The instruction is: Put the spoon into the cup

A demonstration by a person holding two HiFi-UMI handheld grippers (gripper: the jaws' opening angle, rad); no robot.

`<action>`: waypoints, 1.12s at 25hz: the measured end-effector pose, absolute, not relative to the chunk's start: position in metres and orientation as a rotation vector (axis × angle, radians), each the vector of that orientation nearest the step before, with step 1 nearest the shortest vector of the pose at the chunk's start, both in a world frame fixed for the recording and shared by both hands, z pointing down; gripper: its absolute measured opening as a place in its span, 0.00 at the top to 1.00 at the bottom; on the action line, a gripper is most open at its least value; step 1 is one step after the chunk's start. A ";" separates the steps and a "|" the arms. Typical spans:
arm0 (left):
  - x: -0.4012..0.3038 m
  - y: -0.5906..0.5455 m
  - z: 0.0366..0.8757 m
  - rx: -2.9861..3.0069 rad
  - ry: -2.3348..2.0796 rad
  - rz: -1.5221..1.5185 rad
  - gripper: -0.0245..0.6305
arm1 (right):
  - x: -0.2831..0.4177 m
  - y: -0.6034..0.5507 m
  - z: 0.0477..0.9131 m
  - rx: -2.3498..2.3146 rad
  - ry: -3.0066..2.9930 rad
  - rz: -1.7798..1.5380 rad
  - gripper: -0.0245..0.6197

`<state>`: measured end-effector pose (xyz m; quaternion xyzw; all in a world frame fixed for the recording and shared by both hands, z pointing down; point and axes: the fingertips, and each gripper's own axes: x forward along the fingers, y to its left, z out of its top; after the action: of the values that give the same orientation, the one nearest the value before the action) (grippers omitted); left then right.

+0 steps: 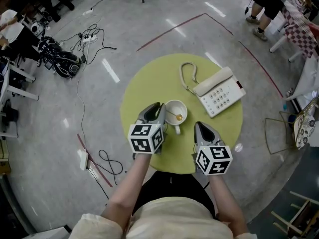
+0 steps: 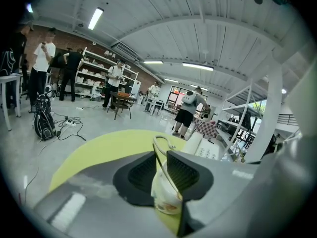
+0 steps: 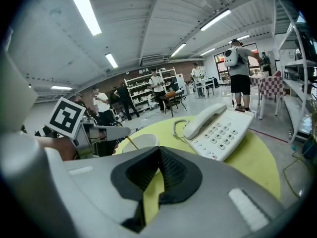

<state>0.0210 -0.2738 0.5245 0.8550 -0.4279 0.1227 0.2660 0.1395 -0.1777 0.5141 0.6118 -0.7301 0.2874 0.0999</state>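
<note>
Look, spoon (image 1: 178,117) in cup (image 1: 180,107), left jaws parted!
The white cup stands in the middle of the table (image 1: 149,78), well in from every edge (spoon bowl down inside). The left gripper (image 1: 158,106) sits just beside its left side, jaws apart, the handle between them. The right gripper (image 3: 158,151), closed and empty, hovers nearer the near edge; telephone (image 1: 219,91) toward the far right edge.

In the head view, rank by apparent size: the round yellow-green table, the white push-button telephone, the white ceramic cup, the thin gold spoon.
Largest to smallest:
1. round yellow-green table
2. white push-button telephone
3. white ceramic cup
4. thin gold spoon, inside the cup
All lie at a similar distance, so the order holds.
</note>
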 end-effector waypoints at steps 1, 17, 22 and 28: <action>0.021 -0.274 0.525 2.310 -1.154 0.336 0.88 | 0.139 -0.178 0.514 1.809 -2.159 0.850 0.96; 0.013 -0.269 0.539 2.283 -1.145 0.395 0.78 | 0.140 -0.177 0.514 1.817 -2.158 0.847 0.96; 0.006 -0.262 0.540 2.282 -1.146 0.407 0.78 | 0.134 -0.176 0.513 1.807 -2.166 0.844 0.96; -0.007 -0.251 0.543 2.281 -1.147 0.432 0.78 | 0.124 -0.172 0.513 1.799 -2.175 0.838 0.96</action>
<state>-0.0068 -0.2507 0.5427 0.8474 -0.4263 0.1606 0.2727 0.1237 -0.1716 0.5129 0.6079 -0.7352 0.2832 0.0984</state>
